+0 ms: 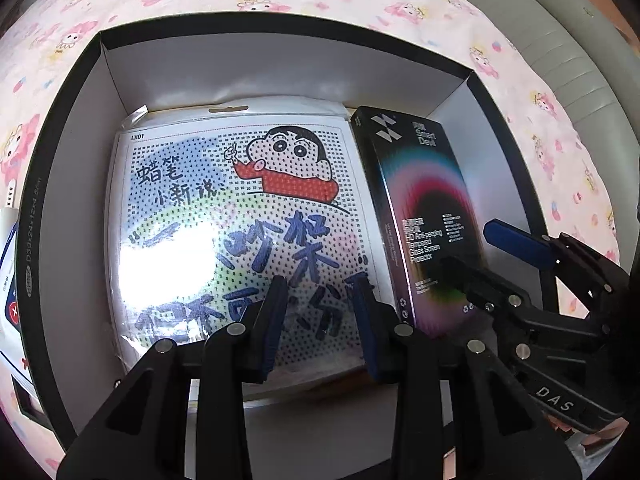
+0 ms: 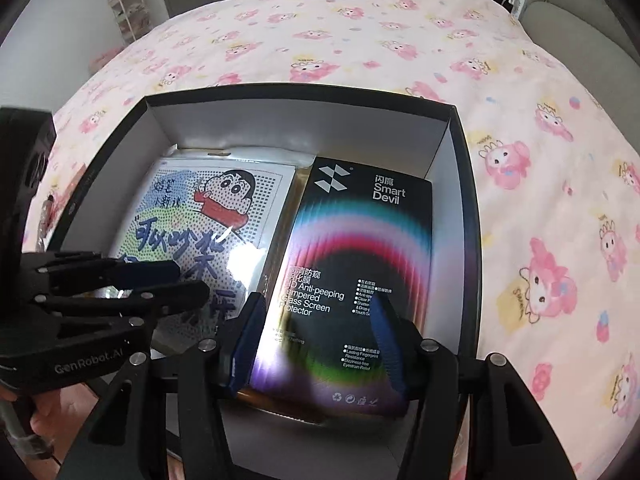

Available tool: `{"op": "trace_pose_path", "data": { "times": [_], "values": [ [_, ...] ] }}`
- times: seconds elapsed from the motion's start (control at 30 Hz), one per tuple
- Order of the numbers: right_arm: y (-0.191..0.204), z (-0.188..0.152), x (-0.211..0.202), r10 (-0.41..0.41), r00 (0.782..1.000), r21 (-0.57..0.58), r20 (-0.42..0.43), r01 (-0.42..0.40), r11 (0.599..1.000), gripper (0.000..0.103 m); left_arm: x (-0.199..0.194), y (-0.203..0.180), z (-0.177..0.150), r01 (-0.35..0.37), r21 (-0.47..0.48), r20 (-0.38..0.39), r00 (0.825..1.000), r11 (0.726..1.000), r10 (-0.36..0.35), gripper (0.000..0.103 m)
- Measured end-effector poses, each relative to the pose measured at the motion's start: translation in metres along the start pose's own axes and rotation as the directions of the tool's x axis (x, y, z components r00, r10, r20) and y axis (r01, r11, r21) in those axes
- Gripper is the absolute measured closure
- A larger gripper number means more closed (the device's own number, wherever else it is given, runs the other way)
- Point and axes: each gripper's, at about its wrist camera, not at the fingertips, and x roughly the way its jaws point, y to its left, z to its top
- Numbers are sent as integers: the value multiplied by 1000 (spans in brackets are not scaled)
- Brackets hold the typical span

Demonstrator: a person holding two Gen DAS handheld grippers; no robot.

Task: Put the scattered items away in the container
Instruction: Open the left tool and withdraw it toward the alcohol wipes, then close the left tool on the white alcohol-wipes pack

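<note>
Inside the black box (image 2: 466,184), my right gripper (image 2: 320,338) straddles the screen protector pack (image 2: 352,240), jaws spread; my left gripper (image 1: 320,320) hovers parted over the cartoon bead kit (image 1: 240,208).

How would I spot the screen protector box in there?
Find the black-walled box on the pink bedspread. Inside, on its right half, lies the screen protector box: black with rainbow rings and "Smart Devil" lettering, unlike the pale cartoon packet beside it.

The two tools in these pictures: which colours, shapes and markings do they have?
Both are matte black plastic frames of angular, hinged links joined by round silver rivets. Each finger carries a flat blue pad with rounded ends. The left tool bears grey lettering "GenRobot.AI" on its body, readable in the right wrist view. The right tool shows white letters "DAS" in the left wrist view. No cables are clearly visible.
</note>
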Motion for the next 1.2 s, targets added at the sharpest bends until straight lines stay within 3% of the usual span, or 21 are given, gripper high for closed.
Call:
{"op": "trace_pose_path", "data": {
  "times": [0.2,0.37,0.53,0.63,0.73,0.83,0.9,1.0,1.1,1.2],
  "values": [
    [16,-3,-16,-102,990,-60,101,109,992,53,-36,-43,-13,-36,95,144,989,995,23,71],
    [21,-17,-42,-98,977,-11,191,102,995,53,-63,-32,-33,16,91,178,984,996,-32,71],
    [51,-37,-61,-137,960,-61,246,156,986,57,-79,-13,-55,19,99,193,980,995,-38,71],
    [59,-37,-71,-69,967,-44,247,82,996,59,-94,-8,-61,11,70,219,975,997,-26,71],
    [75,-25,-79,7,969,-53,248,7,999,59,-124,-11,-56,-97,20,262,961,995,88,71],
    [102,-5,-83,88,962,-76,257,-71,995,59,-161,41,-74,-78,-67,302,949,995,95,68],
    [120,10,-77,176,954,-68,241,-164,984,59,-174,72,-75,-83,-161,310,942,983,130,55],
    [147,22,-65,213,957,-118,195,-193,974,59,-175,105,-78,-200,-265,279,921,943,273,51],
    [173,31,-54,197,968,-187,155,-167,968,59,-172,136,-82,-194,-334,225,934,922,278,51],
    [193,36,-47,290,952,-199,100,-266,943,59,-159,155,-77,-138,-448,186,952,883,243,52]
  ]
}}
